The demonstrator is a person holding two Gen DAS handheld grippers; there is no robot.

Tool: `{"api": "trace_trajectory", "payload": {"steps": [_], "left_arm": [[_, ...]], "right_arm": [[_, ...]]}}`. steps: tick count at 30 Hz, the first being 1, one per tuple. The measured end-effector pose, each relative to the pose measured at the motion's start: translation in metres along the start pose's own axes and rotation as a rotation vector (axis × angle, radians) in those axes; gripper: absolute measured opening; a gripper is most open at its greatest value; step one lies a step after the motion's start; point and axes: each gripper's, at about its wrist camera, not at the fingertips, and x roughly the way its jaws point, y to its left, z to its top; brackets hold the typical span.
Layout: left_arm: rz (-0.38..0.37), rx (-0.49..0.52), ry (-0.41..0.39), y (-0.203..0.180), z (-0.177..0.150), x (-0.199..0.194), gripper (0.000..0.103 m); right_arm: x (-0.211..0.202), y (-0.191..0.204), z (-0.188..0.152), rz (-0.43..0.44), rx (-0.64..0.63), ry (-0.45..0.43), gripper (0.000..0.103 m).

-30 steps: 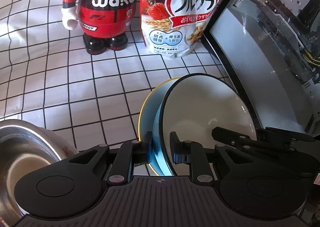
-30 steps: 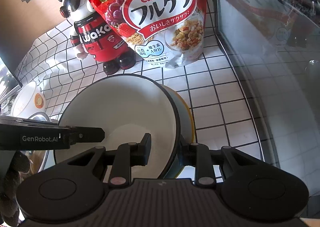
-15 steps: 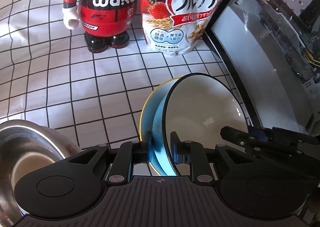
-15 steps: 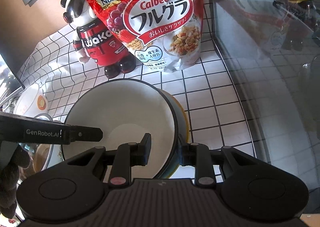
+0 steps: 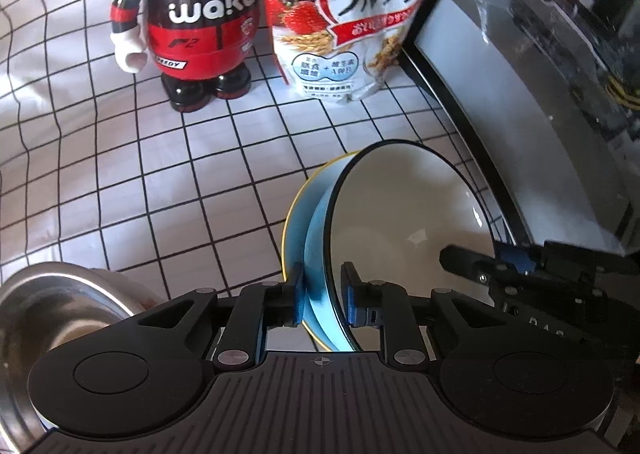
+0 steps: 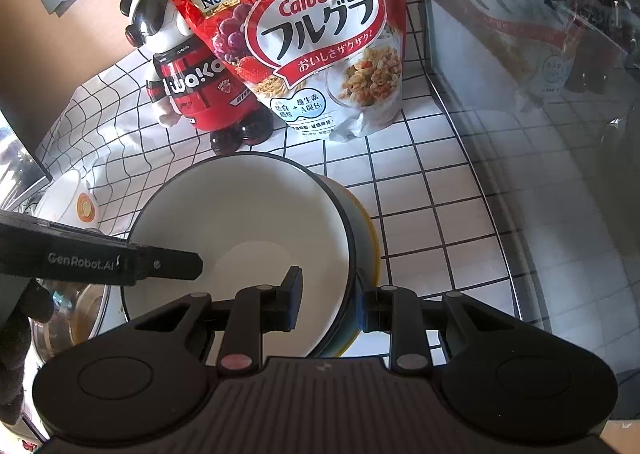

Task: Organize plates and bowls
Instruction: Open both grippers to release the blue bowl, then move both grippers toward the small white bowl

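Note:
A light blue bowl with a white inside (image 5: 404,221) (image 6: 240,230) is held tilted above the checked tablecloth. A second blue bowl with a yellow rim (image 5: 304,197) (image 6: 370,238) nests under it. My left gripper (image 5: 323,296) is shut on the rim of the bowls from the left side. My right gripper (image 6: 326,298) is shut on the opposite rim. Each gripper shows in the other's view, my right gripper in the left wrist view (image 5: 520,274) and my left gripper in the right wrist view (image 6: 120,260).
A steel bowl (image 5: 48,294) sits at lower left. A white dish with an orange mark (image 6: 68,205) lies further left. A red Waka figure (image 5: 192,25) and a Calbee cereal bag (image 6: 312,37) stand behind. A glass-sided computer case (image 5: 540,93) borders the right.
Both grippers and the bowls have drawn back and up from the figure and the cereal bag. The grips are unchanged.

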Motion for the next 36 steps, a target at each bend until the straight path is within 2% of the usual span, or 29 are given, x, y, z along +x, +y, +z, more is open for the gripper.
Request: {"api": "trace_trajectory", "payload": {"steps": [6,10,15,19,25,31,36], "left_arm": [[-0.012,-0.005,0.023,0.002,0.004,-0.003,0.022],[-0.001,-0.004,-0.018,0.004,0.012,-0.014,0.020],[0.004,0.005,-0.022,0.004,0.018,-0.019,0.018],[0.033,0.013,-0.009,0.003,0.013,-0.017,0.018],[0.008,-0.009,0.016,0.004,0.001,-0.008,0.018],[-0.016,-0.044,-0.013,0.011,-0.005,-0.013,0.018],[-0.057,-0.089,-0.076,0.026,-0.010,-0.031,0.018]], "right_arm": [[0.001,0.000,0.000,-0.002,0.001,0.001,0.027],[-0.003,0.002,0.001,-0.027,-0.007,-0.022,0.027],[-0.003,0.002,0.002,-0.028,-0.006,-0.022,0.027],[-0.004,0.004,0.000,-0.037,-0.016,-0.027,0.027],[-0.004,0.009,-0.003,-0.060,-0.046,-0.040,0.026],[-0.005,0.018,-0.006,-0.101,-0.085,-0.050,0.026],[-0.007,0.021,-0.002,-0.111,-0.089,-0.023,0.029]]}}
